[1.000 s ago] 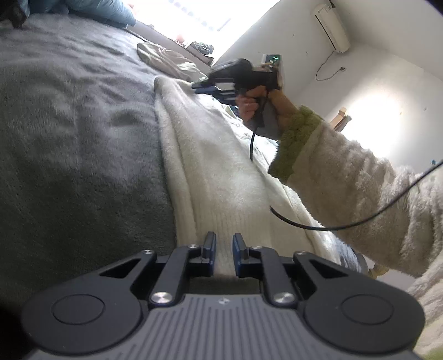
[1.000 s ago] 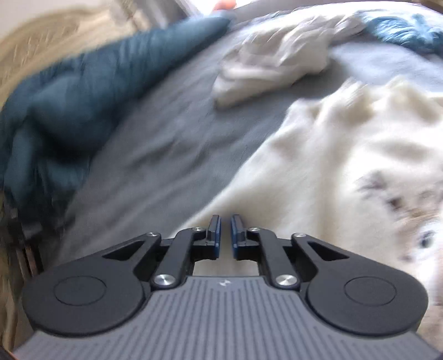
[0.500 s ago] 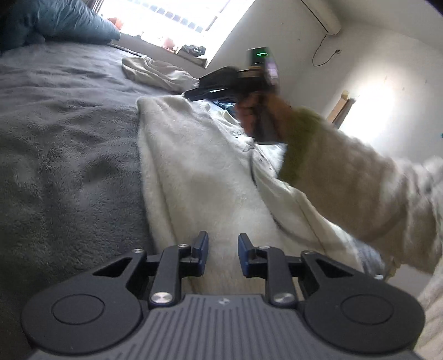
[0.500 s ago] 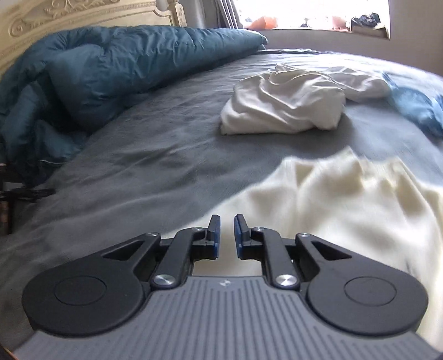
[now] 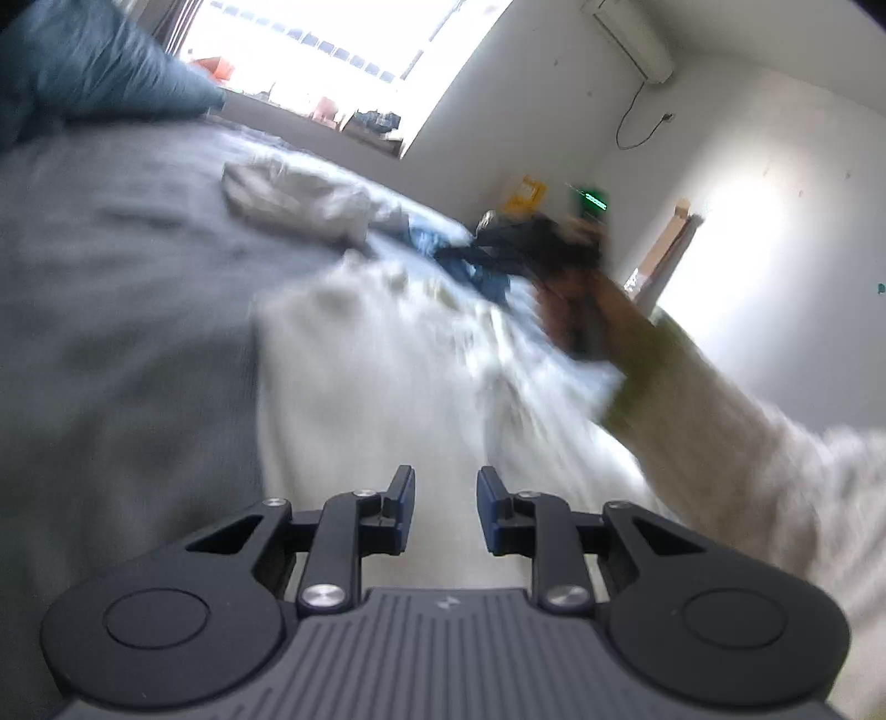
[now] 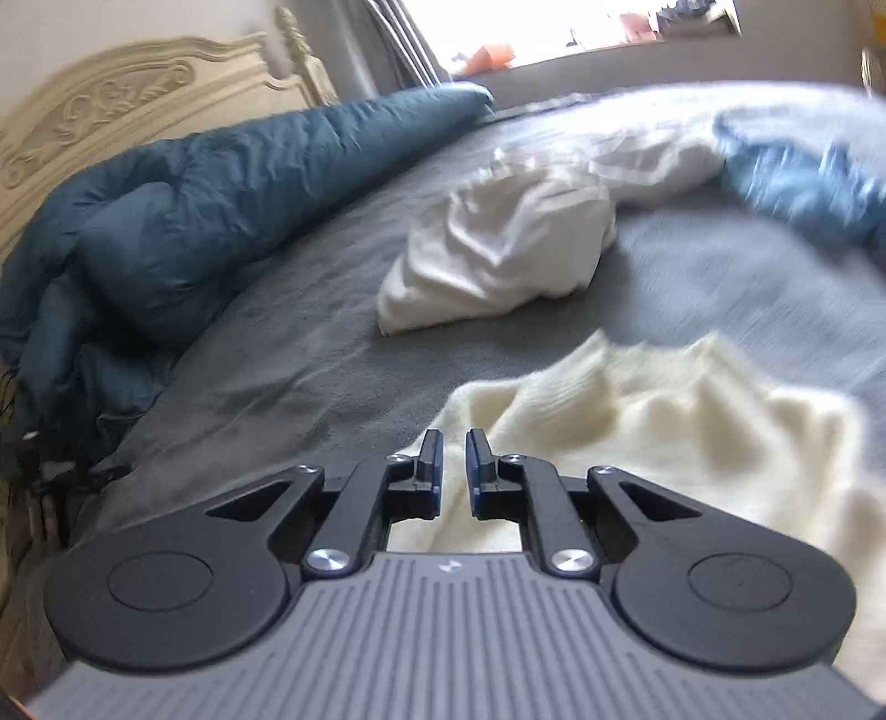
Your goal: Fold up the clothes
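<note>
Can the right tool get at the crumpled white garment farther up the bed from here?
Probably yes: only bare grey blanket lies between the right tool and the white garment, though it would have to move forward past the cream sweater.

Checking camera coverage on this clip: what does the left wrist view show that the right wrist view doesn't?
Only the left wrist view shows the person's right hand holding the right tool, the sleeve, the air conditioner and white walls. Only the right wrist view shows the carved headboard and most of the blue duvet. Both show the cream sweater, the crumpled white garment, the grey blanket and the window.
</note>
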{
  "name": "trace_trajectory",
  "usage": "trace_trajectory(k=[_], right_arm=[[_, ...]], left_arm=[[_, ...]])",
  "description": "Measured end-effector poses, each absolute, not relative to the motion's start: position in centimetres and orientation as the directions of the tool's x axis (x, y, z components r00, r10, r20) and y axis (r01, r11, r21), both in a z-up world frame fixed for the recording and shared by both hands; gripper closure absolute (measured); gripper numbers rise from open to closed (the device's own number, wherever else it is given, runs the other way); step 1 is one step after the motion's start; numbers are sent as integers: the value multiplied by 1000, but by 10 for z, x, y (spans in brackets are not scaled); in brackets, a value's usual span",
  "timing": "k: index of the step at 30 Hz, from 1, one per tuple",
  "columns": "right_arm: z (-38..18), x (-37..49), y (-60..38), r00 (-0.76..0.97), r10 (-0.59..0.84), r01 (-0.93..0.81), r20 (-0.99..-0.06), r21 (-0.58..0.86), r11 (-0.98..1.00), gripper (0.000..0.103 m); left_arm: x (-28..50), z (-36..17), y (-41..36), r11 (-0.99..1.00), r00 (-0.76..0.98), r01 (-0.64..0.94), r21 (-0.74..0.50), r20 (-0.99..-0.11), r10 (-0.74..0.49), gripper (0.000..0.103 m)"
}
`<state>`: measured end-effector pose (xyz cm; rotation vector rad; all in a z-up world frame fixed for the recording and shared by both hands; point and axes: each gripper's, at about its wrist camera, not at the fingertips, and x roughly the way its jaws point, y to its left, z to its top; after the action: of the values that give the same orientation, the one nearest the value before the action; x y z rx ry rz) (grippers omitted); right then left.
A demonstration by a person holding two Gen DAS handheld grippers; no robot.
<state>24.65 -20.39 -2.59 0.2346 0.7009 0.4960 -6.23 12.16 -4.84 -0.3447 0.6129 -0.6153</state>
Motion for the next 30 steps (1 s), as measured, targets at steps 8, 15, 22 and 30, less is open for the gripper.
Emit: trace_trajectory(k=[8, 15, 22, 30], right_arm=[[-5, 242, -270, 702, 424, -295, -573, 308, 905, 94], [-88, 294, -281, 637, 346, -228, -689, 261, 938, 97], [-84, 306, -330, 738, 334, -127, -586, 365, 922, 95], [-30, 226, -322, 585, 560, -434, -587, 357, 827, 93]], left_arm=[[96, -63, 65, 864, 712, 368, -344, -494, -500, 78], [156, -92, 41, 885, 666, 345, -313, -582, -466, 80], [161, -97, 36, 880, 667, 368, -300, -574, -474, 77], [137, -73, 22, 854, 669, 448, -265, -535, -517, 74]])
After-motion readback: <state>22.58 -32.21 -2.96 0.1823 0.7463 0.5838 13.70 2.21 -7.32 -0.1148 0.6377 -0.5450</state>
